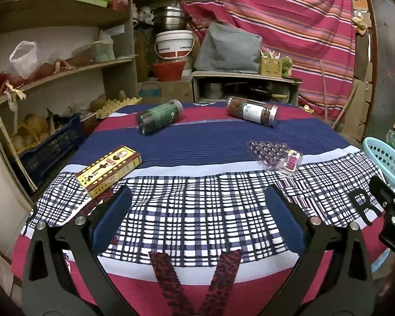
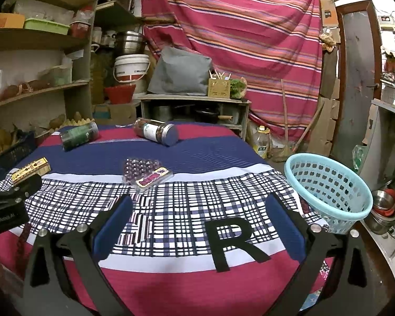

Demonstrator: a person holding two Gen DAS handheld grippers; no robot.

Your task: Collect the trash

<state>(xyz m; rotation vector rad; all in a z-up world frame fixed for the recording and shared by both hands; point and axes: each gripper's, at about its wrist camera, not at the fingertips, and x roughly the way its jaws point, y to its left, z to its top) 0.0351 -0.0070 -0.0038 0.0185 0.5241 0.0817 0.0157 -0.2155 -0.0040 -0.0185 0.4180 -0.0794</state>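
Observation:
On the cloth-covered table lie a yellow and brown carton, a dark jar with a green label, a jar with a white label and metal lid, and a clear blister pack of purple beads. My left gripper is open and empty above the checked cloth, near the carton. My right gripper is open and empty, nearer than the blister pack. A light blue basket stands at the table's right edge. The carton and both jars also show in the right wrist view.
Shelves with bags, an egg tray and a blue crate stand on the left. A low cabinet with pots and a grey bag stands behind the table. A striped cloth hangs at the back. Steel bowls sit right of the basket.

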